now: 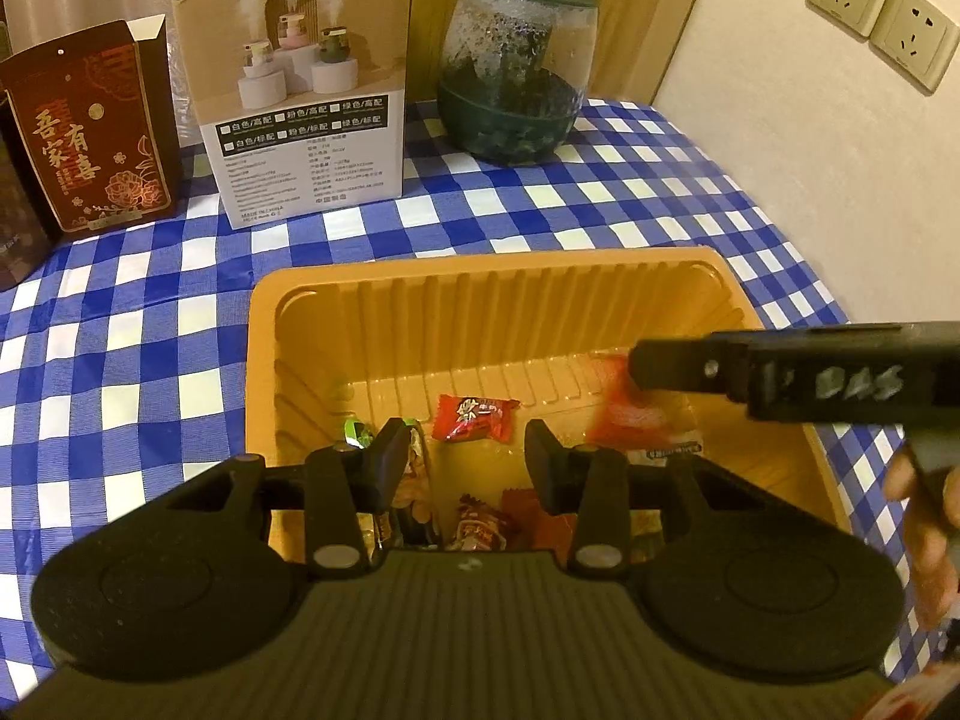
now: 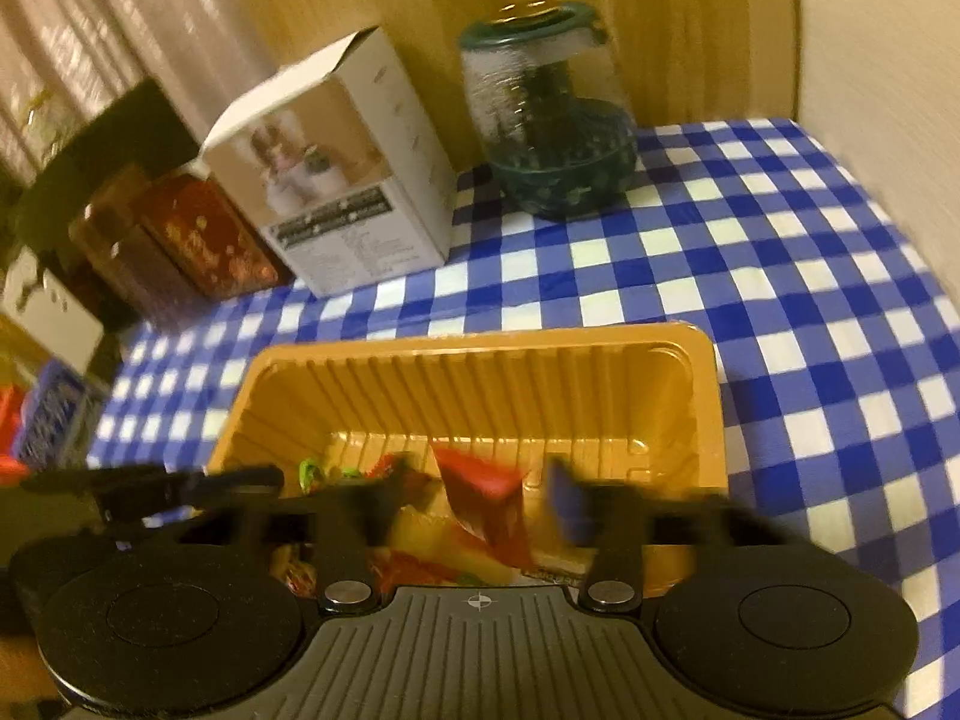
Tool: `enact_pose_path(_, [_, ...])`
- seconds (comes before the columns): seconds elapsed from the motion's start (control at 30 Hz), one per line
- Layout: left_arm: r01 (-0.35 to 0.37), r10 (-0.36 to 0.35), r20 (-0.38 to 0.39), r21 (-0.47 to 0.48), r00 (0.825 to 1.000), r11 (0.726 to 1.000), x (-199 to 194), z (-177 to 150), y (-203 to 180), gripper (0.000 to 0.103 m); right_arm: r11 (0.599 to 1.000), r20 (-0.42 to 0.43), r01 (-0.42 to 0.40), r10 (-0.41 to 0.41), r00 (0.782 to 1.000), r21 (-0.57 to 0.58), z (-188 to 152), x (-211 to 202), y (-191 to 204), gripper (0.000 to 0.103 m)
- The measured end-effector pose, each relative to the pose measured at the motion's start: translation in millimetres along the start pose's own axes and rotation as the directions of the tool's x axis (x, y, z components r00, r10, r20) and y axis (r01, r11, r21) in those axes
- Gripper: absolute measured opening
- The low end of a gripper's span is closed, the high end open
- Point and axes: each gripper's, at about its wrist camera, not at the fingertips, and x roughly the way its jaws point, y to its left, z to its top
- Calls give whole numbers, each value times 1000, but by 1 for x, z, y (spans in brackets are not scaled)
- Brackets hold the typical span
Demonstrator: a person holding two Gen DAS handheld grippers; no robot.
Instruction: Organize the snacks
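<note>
Two claws tilted down over orange tray [image 1: 264,324], right claw [image 2: 474,504] parted

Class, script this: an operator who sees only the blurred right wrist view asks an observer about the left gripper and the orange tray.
Operator: Is the left gripper holding anything?
Observer: No. The left gripper is open above the orange tray, with nothing between its pads.
Operator: What lies just ahead of it?
Observer: A red wrapped candy on the tray floor, apart from the red packet below the right gripper.
</note>
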Motion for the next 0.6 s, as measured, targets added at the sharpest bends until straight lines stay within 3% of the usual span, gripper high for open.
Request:
enact_pose_path(0.43, [-8, 8, 0, 9, 1000, 1000, -1, -1, -2, 41, 999, 1, 31, -31, 1000, -11, 0, -9, -5, 68])
enact_pose_path(0.6, [-13, 13, 13, 15, 1000, 1000, -6, 0, -5, 53, 999, -7, 43, -43, 999, -11, -3, -13, -8, 68])
